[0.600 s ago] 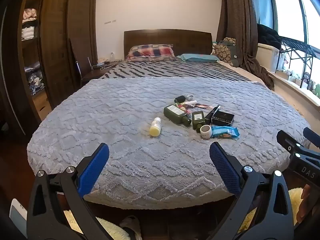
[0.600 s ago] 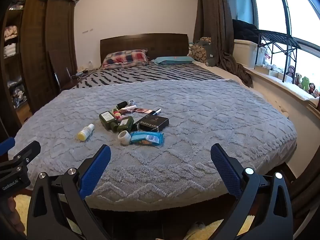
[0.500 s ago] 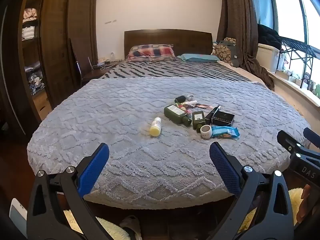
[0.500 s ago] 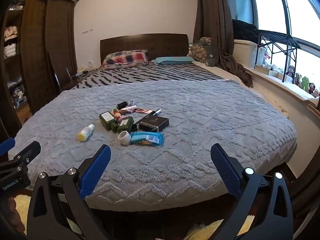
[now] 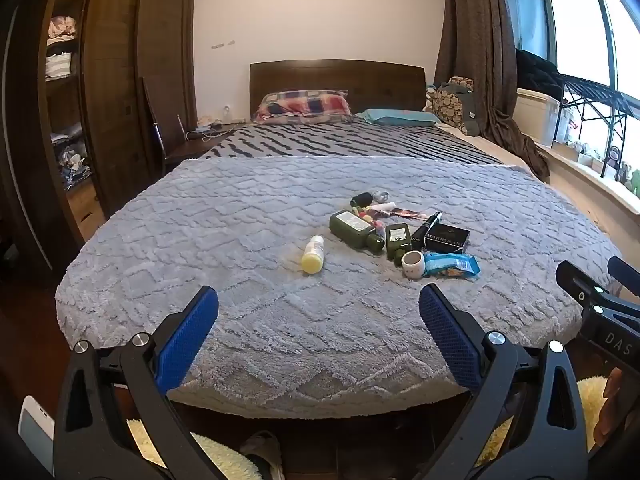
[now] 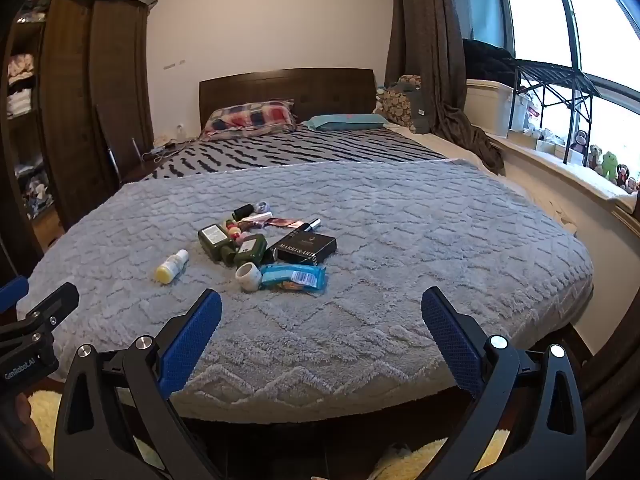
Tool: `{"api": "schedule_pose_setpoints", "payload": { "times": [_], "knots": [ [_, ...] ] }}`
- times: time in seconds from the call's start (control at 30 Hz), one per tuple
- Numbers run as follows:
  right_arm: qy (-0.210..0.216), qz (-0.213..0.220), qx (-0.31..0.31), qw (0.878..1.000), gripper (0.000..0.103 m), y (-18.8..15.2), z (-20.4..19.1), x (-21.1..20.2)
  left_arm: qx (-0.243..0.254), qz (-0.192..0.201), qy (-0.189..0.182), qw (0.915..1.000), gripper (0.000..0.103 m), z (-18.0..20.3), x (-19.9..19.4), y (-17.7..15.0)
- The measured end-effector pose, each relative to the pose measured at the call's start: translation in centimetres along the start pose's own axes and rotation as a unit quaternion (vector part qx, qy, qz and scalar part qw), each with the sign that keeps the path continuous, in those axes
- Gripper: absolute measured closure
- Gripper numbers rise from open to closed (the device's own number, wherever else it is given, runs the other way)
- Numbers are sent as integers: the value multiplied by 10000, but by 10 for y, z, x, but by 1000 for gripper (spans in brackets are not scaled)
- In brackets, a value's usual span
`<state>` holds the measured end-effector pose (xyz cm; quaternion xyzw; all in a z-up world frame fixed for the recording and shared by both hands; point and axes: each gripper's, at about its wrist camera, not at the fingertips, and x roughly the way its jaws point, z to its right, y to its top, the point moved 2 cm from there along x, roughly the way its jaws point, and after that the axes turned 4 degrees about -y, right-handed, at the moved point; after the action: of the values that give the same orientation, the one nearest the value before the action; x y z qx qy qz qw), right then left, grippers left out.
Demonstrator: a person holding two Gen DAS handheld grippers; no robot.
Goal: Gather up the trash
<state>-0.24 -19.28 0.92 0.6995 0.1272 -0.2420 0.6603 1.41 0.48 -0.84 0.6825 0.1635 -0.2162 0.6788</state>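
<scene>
A pile of small items lies on the grey blanket point(image 5: 240, 240) of a bed. It includes a yellow bottle point(image 5: 313, 255), two dark green bottles point(image 5: 354, 230), a black box point(image 5: 447, 237), a small white cup point(image 5: 413, 264) and a blue wrapper point(image 5: 452, 265). The right wrist view shows the same yellow bottle point(image 6: 171, 267), black box point(image 6: 306, 249), white cup point(image 6: 248, 276) and blue wrapper point(image 6: 294, 277). My left gripper point(image 5: 318, 312) hangs open over the bed's near edge, well short of the pile. My right gripper point(image 6: 320, 314) is also open and empty there.
A dark wardrobe point(image 5: 112, 92) stands left of the bed, with a small side table point(image 5: 192, 144) by the headboard. Pillows point(image 5: 304, 106) lie at the head. A window ledge point(image 6: 560, 160) with boxes and toys runs along the right. Fluffy yellow slippers point(image 5: 224, 456) lie on the floor below.
</scene>
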Motion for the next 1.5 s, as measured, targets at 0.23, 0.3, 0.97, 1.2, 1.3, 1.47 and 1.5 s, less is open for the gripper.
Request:
{"api": "schedule_pose_setpoints", "payload": {
  "times": [0.23,0.3,0.97,1.2,1.3,1.47,1.5],
  "knots": [
    [-4,5,-7,10000,3,-1,0,0,-26,-4,-17,10000,8,-6,1,-1],
    [-7,6,1,10000,3,0,0,0,-36,-3,-16,10000,8,-7,0,-1],
    [-27,-2,4,10000,3,-4,0,1,-33,-11,-8,10000,8,-1,2,-2],
    [-15,-4,-8,10000,3,-5,0,2,-31,-12,-9,10000,8,0,1,-2],
    [-16,-14,-10,10000,3,-5,-1,3,-31,-12,-9,10000,8,0,1,-2],
    [-12,-32,-30,10000,3,-5,-1,4,-31,-10,-12,10000,8,0,1,-2],
    [-18,-34,-31,10000,3,-6,-1,4,-27,-7,-11,10000,8,0,1,-2]
  ]
}}
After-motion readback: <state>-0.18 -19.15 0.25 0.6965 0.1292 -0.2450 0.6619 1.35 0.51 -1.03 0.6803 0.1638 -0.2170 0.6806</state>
